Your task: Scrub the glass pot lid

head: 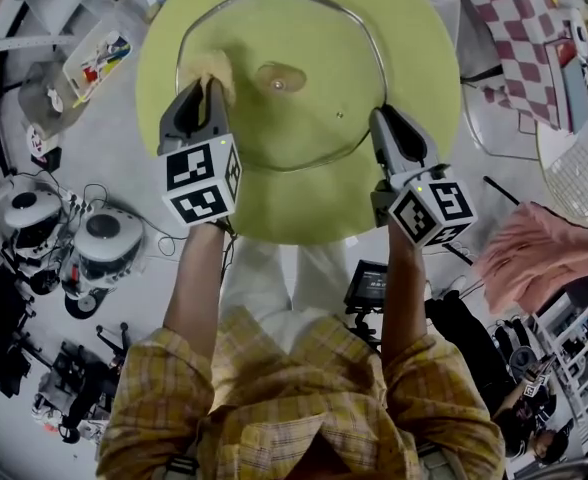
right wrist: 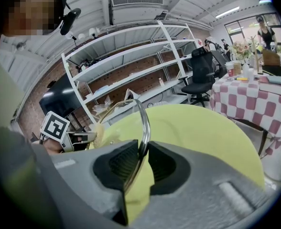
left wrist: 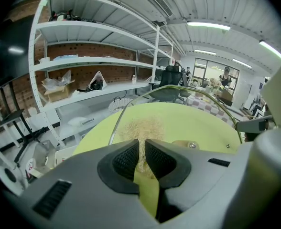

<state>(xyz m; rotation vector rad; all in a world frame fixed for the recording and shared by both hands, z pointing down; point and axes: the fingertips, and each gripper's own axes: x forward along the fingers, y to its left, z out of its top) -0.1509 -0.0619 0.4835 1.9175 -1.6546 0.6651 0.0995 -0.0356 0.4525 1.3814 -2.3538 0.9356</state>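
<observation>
- Right gripper point(head: 379, 118) is clamped on the right rim of the round, metal-rimmed glass pot lid point(head: 319, 118), held above the round yellow-green table point(head: 304, 208).
- Left gripper point(head: 209, 88) pinches a tan fibrous scrub pad point(head: 214, 65) at the lid's left edge, so the glass to scrub lies to the pad's right.

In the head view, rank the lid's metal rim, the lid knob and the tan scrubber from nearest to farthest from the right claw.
1. The metal rim: clamped in the right claw, on the right side.
2. The lid knob: centre, between both claws.
3. The tan scrubber: far left, gripped in the left claw.
</observation>
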